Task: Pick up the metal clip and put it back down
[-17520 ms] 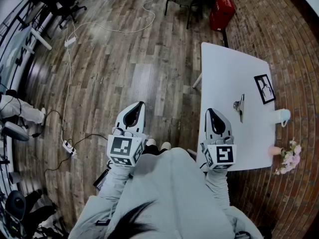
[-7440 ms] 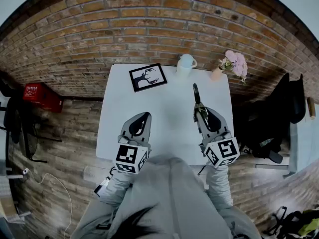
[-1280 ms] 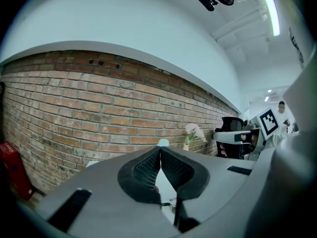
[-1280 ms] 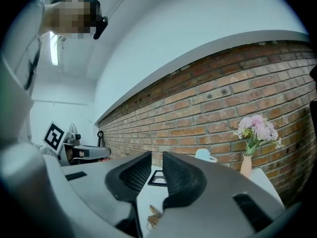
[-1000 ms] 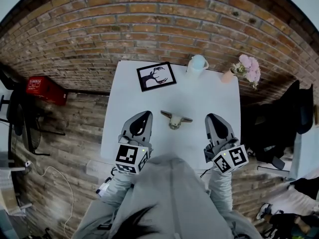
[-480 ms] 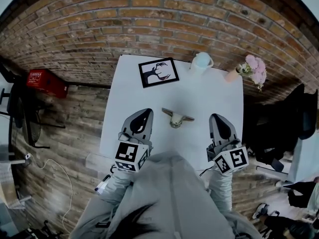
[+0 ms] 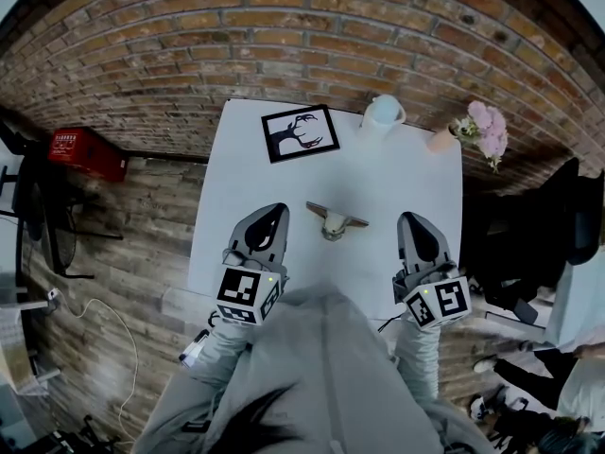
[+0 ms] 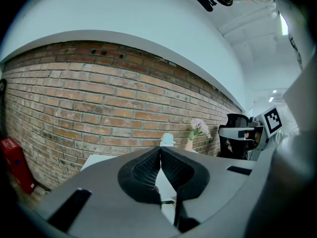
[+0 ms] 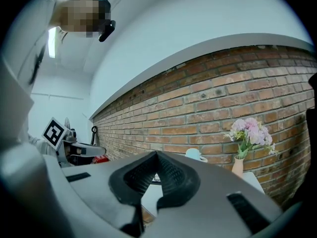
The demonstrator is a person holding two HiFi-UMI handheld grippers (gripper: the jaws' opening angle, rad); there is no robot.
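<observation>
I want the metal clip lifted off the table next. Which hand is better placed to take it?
Left, marginally. The metal clip lies on the table between both tools, slightly nearer the left tool than the right tool. Both are shut and empty, so either must open first.

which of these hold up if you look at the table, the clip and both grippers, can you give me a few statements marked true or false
1. The metal clip lies on the white table, between the two grippers. True.
2. The right gripper is shut on the metal clip. False: its jaws are together with nothing between them, and the clip lies apart from it.
3. The framed picture lies on the table to the left of the mug. True.
4. The pink flowers stand to the left of the mug. False: they stand to its right, at the far right corner.
5. The left gripper has its jaws wide open. False: they are together and empty.
</observation>
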